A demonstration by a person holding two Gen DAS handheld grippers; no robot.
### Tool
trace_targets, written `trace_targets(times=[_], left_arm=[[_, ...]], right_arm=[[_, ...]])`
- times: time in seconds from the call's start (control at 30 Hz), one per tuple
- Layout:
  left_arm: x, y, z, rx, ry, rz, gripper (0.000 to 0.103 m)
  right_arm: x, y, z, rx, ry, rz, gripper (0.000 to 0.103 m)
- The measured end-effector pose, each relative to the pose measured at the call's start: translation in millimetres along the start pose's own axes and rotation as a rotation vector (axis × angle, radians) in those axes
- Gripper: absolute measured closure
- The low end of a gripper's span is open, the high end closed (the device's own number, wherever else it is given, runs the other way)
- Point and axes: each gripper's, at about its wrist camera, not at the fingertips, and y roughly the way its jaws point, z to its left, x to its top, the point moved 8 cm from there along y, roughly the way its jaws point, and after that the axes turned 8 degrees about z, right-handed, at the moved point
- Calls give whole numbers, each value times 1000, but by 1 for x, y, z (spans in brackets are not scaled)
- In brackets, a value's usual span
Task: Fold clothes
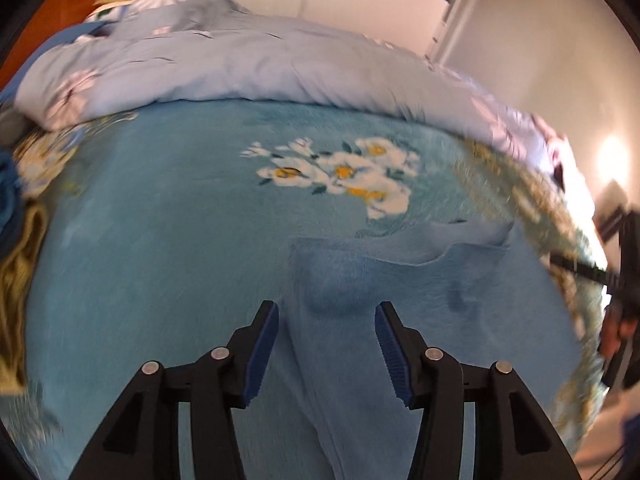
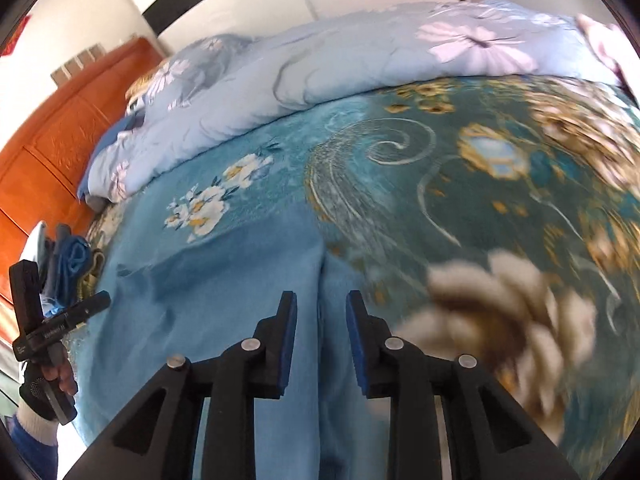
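Note:
A light blue garment (image 1: pixel 400 280) lies spread flat on the blue floral blanket (image 1: pixel 160 240). Its near part runs down between the fingers of my left gripper (image 1: pixel 326 344), which is open just above it. In the right wrist view the same garment (image 2: pixel 248 280) lies flat, with a seam or fold running toward my right gripper (image 2: pixel 322 332). That gripper is open and hovers over the cloth. The left gripper also shows at the left edge of the right wrist view (image 2: pixel 52 320), held by a gloved hand.
A pale blue flowered duvet (image 1: pixel 240 64) is bunched along the far side of the bed. A pile of blue and yellow clothes (image 2: pixel 72 264) lies at the bed's left edge near the orange wooden headboard (image 2: pixel 52 140). The blanket's dark patterned border (image 2: pixel 500 200) lies to the right.

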Motion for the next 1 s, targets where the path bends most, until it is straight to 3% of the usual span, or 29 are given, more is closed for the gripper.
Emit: trace_targets(times=[0.17, 0.23, 0.3, 0.37, 0.4, 0.43, 0.53, 0.67, 1.0], left_arm=[[4, 17, -1, -16, 15, 7, 51], [5, 17, -1, -37, 14, -9, 62], [6, 19, 1, -61, -3, -7, 85], [7, 19, 3, -89, -23, -11, 95], [7, 17, 4, -115, -41, -24, 95], [8, 15, 5, -124, -52, -40, 96], [10, 7, 6, -116, -64, -91, 96], [16, 3, 19, -144, -142, -135, 96], [8, 29, 29, -131, -172, -67, 96]], right_arm=[[25, 31, -3, 5, 0, 41, 76], [30, 40, -4, 29, 5, 57, 76], [32, 44, -2, 60, 8, 62, 76], [32, 45, 1, 90, 3, 66, 76], [32, 45, 3, 98, -2, 67, 77], [32, 43, 5, 100, -10, 62, 85], [34, 35, 6, 90, -25, 26, 98], [41, 26, 0, 96, 5, -19, 100], [35, 54, -15, 65, 49, 42, 100]])
